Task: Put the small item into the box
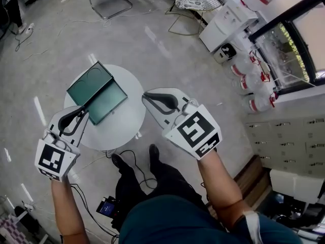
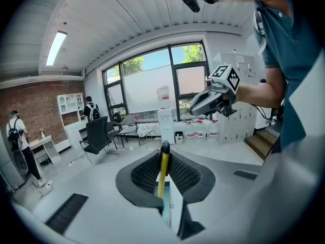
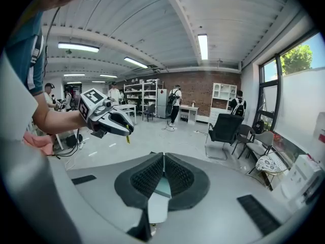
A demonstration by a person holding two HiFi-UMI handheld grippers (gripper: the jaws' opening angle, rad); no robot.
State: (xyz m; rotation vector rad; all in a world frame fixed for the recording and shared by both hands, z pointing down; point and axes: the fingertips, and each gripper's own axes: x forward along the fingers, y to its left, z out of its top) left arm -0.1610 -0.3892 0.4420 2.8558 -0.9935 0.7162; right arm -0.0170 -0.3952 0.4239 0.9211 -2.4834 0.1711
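Yellow small item (image 2: 161,174): pinched edge-on between ribbed pads, black tip poking just above them. Thin and stiff-looking, so gripped along the shaft, probably to stop any swivel.
Left gripper (image 2: 163,161): clamped on that item. Raised in front of the body at the near left edge of the table, tips aimed toward the box, apparently staged for the drop.
Right gripper (image 3: 163,166): pads pressed together with nothing between them. Held on the right side of the table, away from the box opening, seemingly idle and parked out of the way.
Box (image 1: 96,91): dark green, lying open on the tabletop as two shallow halves side by side, seemingly empty. Lid already folded back, hence no need for a second grip.
Table (image 1: 129,121): small, round and white, carrying only the box. Placed directly ahead, within easy reach of either gripper.
Task progress: item not yet in the box, only carried close.
Next move, as a guess: tips lowered over one open half, then eased apart so as to avoid a bounce off the hard tray.
Water bottles (image 1: 254,80): far right, lined up by the window, well apart from the work.
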